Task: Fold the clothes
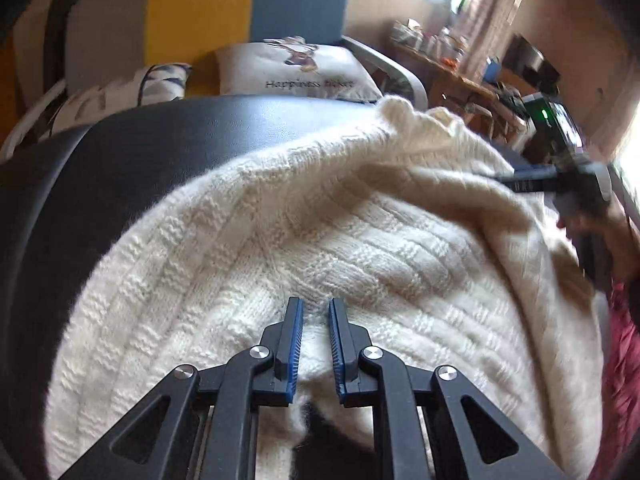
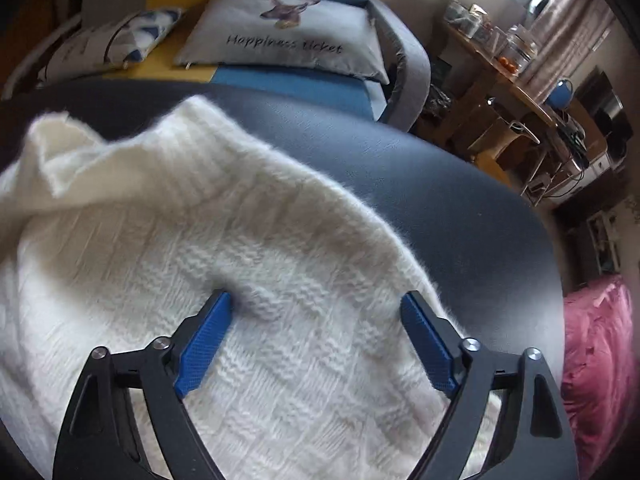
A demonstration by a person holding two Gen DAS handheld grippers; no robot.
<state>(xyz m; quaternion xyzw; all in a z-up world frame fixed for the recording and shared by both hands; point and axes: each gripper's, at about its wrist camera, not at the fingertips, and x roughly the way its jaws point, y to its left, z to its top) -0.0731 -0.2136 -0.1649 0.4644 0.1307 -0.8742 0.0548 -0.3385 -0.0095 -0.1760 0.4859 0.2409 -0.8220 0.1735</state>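
A: Sweater (image 1: 320, 240) first — cream, chunky knit, fuzzy, spread over most of the dark tabletop (image 2: 460, 200), with a ribbed end bunched up at the far side.

B: How will it handle?

A: Soft and floppy, I'd judge, fairly bulky but not heavy. It will sag and stretch if lifted by one point, and the fuzz should grip the pads well, so slipping looks unlikely.

B: Where to take hold?

A: At a ribbed edge or a corner, through the full thickness, with both tools well apart.

B: And the tools?

A: Left tool (image 1: 316, 308) sits low at the near edge, pads nearly together with a pinch of knit between them. Right tool (image 2: 316, 300) has its jaws spread wide over the right part, tips touching the knit, gripping nothing.

B: Around it?

A: Cushions (image 2: 288, 36) on a sofa beyond, a cluttered shelf (image 2: 500, 80) far right, pink cloth (image 2: 600, 360) near right.
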